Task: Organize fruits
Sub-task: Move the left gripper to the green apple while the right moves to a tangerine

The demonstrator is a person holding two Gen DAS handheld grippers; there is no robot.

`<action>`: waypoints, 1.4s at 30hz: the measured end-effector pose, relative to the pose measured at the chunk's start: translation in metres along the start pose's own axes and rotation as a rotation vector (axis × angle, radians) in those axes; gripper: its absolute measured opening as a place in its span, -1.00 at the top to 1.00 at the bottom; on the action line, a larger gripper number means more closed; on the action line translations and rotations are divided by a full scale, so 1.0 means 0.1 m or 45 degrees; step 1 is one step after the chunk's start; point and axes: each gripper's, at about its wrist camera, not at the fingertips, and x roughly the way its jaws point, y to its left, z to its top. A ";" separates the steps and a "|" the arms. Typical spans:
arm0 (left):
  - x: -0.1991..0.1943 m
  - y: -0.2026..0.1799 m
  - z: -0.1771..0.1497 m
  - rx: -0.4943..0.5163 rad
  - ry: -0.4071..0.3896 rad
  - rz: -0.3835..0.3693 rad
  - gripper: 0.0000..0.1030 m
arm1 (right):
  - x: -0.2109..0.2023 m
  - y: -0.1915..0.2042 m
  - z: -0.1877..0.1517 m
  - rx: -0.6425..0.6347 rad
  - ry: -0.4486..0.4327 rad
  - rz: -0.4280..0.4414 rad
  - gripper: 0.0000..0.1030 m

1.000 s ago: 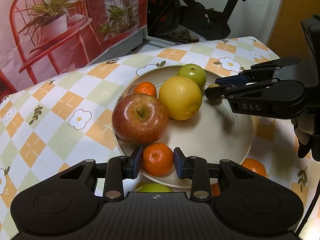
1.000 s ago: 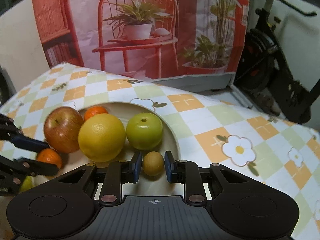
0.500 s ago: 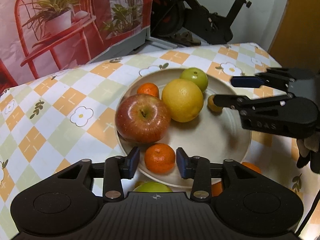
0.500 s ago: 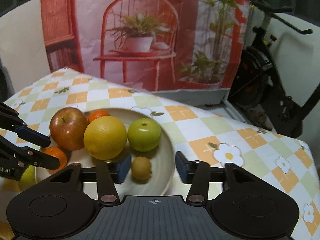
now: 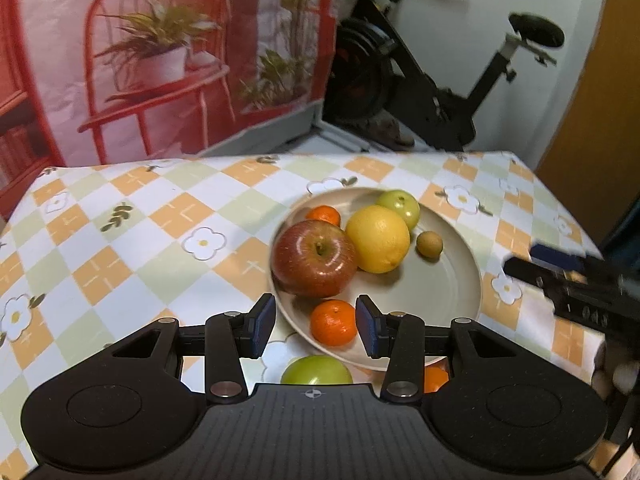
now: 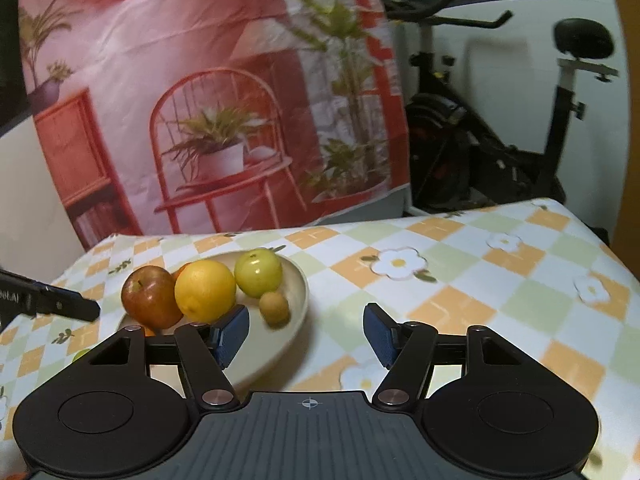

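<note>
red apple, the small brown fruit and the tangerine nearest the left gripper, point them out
red apple (image 5: 315, 258), left wrist view, on its top by the stem
small brown fruit (image 5: 429, 244), left wrist view, its middle
tangerine (image 5: 334, 323), left wrist view, its front face

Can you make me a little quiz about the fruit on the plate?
1. True or false: the red apple touches the yellow citrus fruit.
2. How many small oranges lie on the plate?
3. Which is nearest the left gripper: A) green fruit, B) front small orange, C) little brown fruit?

Key: 1 true. 2 two. 3 B.
</note>
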 end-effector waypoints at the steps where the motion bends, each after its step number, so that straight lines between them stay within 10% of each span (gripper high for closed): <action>1: -0.04 0.01 -0.02 -0.008 -0.014 0.008 0.10 | -0.05 0.01 -0.05 0.005 -0.006 -0.003 -0.17; 42: -0.23 0.11 -0.46 -0.196 -0.065 0.133 0.10 | -0.03 0.54 -0.42 -0.176 0.196 0.310 0.32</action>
